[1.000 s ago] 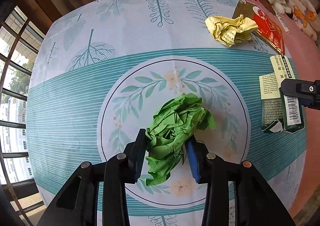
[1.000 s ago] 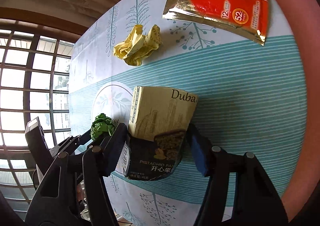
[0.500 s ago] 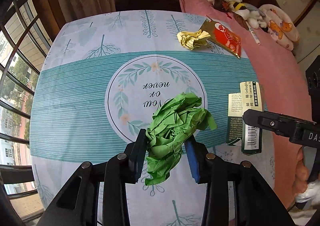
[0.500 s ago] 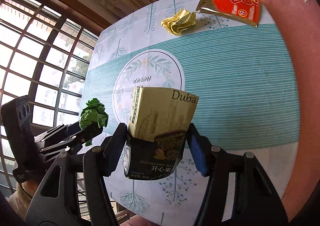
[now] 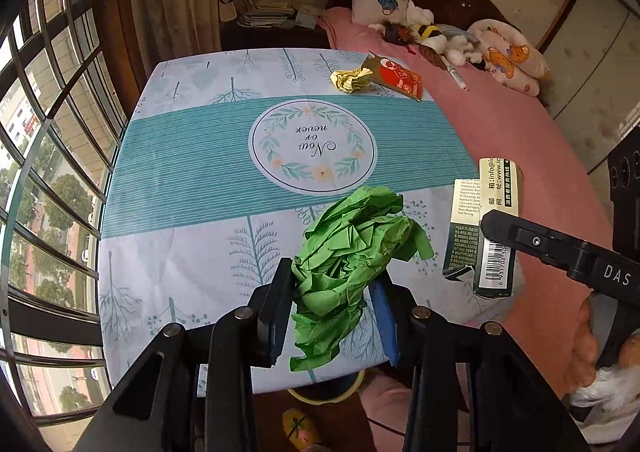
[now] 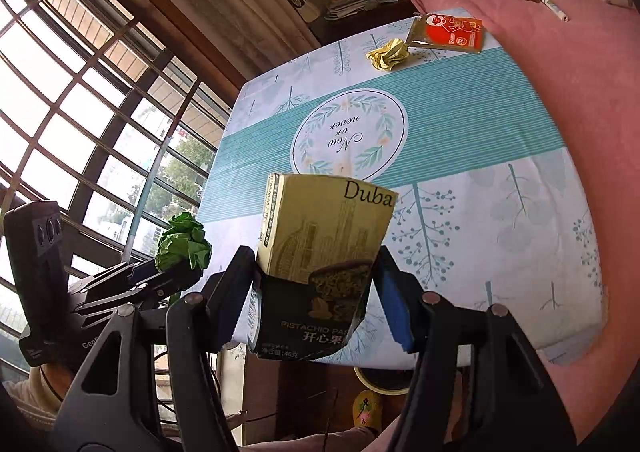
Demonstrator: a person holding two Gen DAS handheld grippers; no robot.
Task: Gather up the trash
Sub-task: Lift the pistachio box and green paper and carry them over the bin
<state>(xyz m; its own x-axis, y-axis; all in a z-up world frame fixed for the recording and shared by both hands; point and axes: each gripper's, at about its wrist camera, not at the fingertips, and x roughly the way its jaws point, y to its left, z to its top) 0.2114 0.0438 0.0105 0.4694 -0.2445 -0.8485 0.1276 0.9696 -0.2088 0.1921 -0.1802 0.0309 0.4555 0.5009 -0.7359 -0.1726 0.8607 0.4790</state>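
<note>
A crumpled green paper ball [image 5: 352,252] is clamped between the jaws of the left gripper [image 5: 334,300] and is held up above the near edge of the table [image 5: 180,188], with a loose flap of paper hanging down below the fingers. In the right wrist view the same ball [image 6: 184,240] is seen out to the side, pinched at the tip of the left gripper [image 6: 168,272] in front of the window bars.

A flattened pistachio chocolate box [image 6: 320,260] is squeezed between the jaws of the right gripper [image 6: 316,292], its cream upper half sticking up and its dark lower half bowed by the pressure. It is held in the air over the near edge of the table. From the left wrist camera, the box [image 5: 486,228] is seen side-on, with its barcode facing the lens.

Far across the leaf-patterned tablecloth [image 6: 480,140], a crumpled yellow paper [image 5: 352,79] is lying just beside a red and gold packet [image 5: 398,76], near the far corner next to the pink bed [image 5: 500,120].
</note>
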